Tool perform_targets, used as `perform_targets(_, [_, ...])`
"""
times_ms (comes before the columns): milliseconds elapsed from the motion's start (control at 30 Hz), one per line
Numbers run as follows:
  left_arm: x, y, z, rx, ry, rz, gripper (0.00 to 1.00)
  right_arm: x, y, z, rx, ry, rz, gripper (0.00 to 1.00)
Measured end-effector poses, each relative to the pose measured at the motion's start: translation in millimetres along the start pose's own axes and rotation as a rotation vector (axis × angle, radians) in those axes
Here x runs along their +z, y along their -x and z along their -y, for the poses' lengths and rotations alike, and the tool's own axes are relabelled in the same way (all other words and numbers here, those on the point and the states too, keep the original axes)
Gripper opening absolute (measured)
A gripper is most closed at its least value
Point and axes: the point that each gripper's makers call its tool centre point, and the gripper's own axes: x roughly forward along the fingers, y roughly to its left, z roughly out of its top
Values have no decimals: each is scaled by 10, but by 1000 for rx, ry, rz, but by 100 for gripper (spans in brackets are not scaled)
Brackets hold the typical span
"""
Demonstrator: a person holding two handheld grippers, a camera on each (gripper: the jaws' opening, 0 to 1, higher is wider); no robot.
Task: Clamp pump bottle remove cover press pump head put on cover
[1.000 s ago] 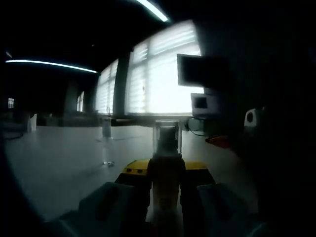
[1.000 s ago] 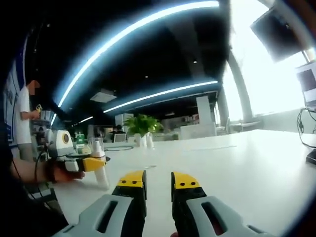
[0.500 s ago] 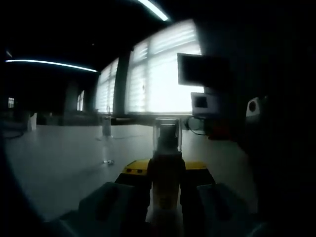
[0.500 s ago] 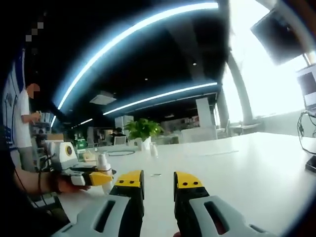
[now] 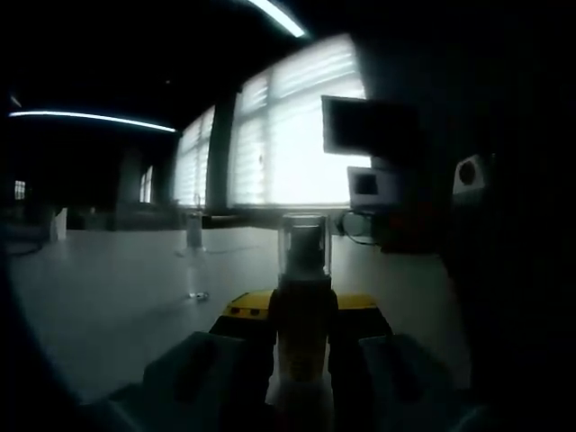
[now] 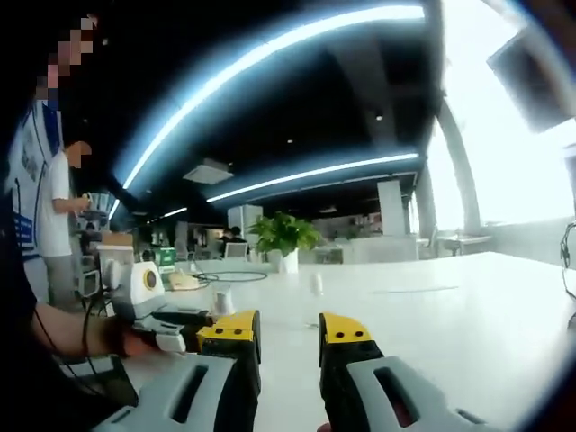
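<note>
Pump bottle (image 5: pixel 304 306) w/ clear cover (image 5: pixel 304 243) on stands clamped in left gripper (image 5: pixel 304 317) over the table (image 5: pixel 117 297); right gripper (image 6: pixel 288 335), jaws narrowly parted & empty, risks tipping it w/ an off-axis pull.

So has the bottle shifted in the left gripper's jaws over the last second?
No. The pump bottle sits clamped between the left gripper jaws as before, its clear cover lined up under the same bright window.
</note>
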Motion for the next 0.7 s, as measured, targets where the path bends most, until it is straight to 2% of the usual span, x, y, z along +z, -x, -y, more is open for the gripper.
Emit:
perform_targets(100, [0, -3, -2, 0, -2, 0, 13, 20, -45, -112, 28, 8, 0, 20])
perform_targets(200, [2, -1, -9, 3, -7, 0, 13, -41, -86, -167, 40, 42, -20, 20])
perform_targets(333, [4, -2, -10, 4, -10, 0, 13, -89, -122, -213, 58, 32, -28, 20])
perform_targets(700, [8, -5, -10, 4, -9, 0, 13, -34, -318, -446, 121, 61, -33, 20])
